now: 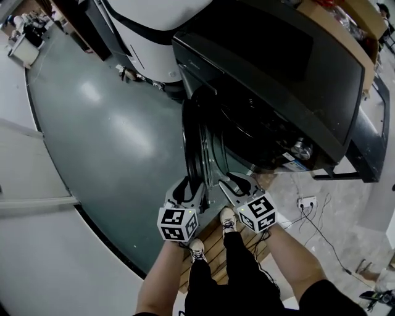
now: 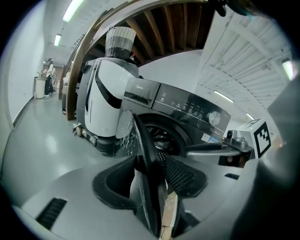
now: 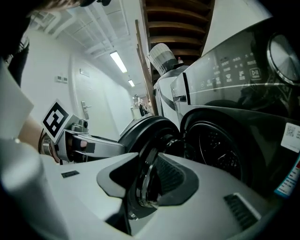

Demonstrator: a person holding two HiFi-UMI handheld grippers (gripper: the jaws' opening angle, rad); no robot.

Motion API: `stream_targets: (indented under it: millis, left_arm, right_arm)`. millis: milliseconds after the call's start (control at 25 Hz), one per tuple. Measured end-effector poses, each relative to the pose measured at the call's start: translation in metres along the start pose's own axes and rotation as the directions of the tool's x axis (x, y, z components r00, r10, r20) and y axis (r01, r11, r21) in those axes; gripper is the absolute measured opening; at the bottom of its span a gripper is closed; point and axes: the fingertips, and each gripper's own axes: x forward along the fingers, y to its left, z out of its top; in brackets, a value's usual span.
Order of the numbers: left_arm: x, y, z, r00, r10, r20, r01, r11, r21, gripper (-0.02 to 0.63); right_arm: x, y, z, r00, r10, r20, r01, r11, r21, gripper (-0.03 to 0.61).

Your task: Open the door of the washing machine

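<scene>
The dark round washing-machine door (image 1: 199, 142) stands upright, swung half open, edge toward the person; left tongs (image 1: 188, 185) and right tongs (image 1: 237, 182) clamp its rim.

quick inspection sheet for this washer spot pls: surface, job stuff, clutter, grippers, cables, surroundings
surface: glossy grey-green floor; wooden slats underfoot
job's things: dark washing machine; its door stands partly open
clutter: basket on top of the white machine next to it
grippers: left gripper and right gripper each appear closed on the door's edge
cables: power strip with cables trailing over the floor
surroundings: long corridor, ceiling lights
</scene>
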Motion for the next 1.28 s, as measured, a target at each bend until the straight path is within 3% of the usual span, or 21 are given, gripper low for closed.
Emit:
stream_targets:
  millis: [320,680,1280]
  left_arm:
    - [-0.028,0.060,0.005,0.994,0.110,0.027,-0.108,0.993,-0.057,0.212]
    - [-0.052,0.127,0.019,0.969,0.243,0.053,-0.236,0.965,-0.113,0.212]
    - [-0.068,0.173,0.037,0.936,0.352,0.024,-0.351,0.935,-0.054,0.242]
  right_arm:
    - [0.045,0.029,0.023,0.997,0.073,-0.013,-0.074,0.996,-0.041,0.137]
    - [0.100,0.059,0.054,0.985,0.170,-0.037,-0.172,0.980,-0.100,0.137]
    - [0.158,0.094,0.091,0.962,0.266,-0.069,-0.272,0.954,-0.123,0.135]
